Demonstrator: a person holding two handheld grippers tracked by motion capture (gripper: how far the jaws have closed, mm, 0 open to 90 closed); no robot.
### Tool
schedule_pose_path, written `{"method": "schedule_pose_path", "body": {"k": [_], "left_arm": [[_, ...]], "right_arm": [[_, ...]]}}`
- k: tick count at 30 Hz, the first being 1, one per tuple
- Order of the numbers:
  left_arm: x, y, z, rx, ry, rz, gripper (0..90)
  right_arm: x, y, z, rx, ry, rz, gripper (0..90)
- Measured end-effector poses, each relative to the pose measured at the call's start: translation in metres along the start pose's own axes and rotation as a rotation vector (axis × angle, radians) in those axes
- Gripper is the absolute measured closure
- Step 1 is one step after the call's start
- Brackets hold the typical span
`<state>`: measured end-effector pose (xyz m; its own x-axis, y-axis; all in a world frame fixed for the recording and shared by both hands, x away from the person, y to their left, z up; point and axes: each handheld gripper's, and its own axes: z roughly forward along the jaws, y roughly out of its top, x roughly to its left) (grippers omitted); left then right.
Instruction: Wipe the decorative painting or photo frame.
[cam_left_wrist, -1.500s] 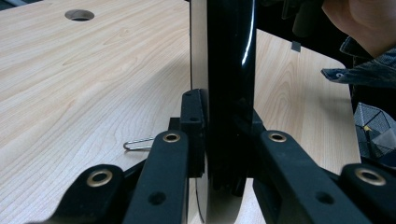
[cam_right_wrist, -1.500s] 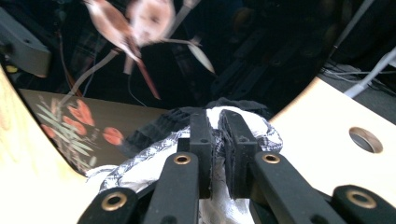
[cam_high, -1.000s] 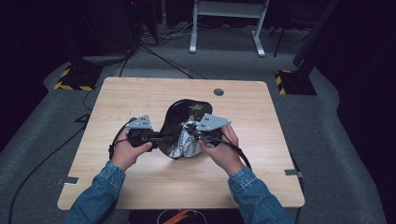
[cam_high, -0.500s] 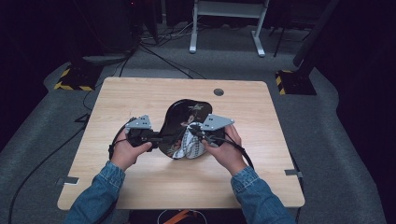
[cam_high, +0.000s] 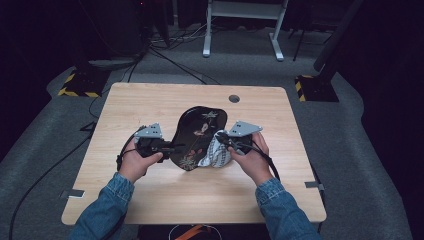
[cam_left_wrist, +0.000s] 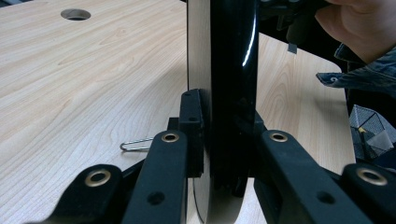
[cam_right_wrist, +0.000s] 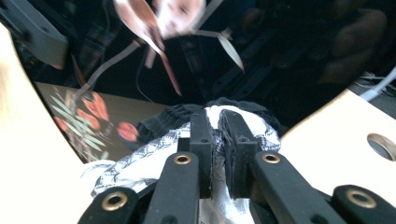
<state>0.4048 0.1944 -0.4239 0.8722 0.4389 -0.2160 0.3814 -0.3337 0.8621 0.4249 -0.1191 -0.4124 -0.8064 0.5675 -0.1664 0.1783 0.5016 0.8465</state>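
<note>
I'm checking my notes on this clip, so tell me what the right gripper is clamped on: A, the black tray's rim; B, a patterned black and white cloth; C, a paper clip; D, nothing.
B: in the right gripper view the right gripper has its jaws pinched on the cloth, bunched against the tray.

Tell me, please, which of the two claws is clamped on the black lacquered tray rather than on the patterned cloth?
The left claw: its pads pinch the black lacquered tray at its edge. The right claw is shut on the black-and-white patterned cloth beside the tray.
</note>
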Motion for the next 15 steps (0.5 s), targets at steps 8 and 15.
{"method": "schedule_pose_path", "body": {"k": [8,15], "left_arm": [[-0.001,0.001,0.000,0.005,0.011,0.005,78.6],[-0.001,0.001,0.001,0.004,0.005,0.004,78.3]], "right_arm": [[-0.006,-0.006,-0.001,0.009,-0.015,0.027,84.4],[0.007,0.007,0.000,-0.020,0.008,-0.006,84.4]]}}
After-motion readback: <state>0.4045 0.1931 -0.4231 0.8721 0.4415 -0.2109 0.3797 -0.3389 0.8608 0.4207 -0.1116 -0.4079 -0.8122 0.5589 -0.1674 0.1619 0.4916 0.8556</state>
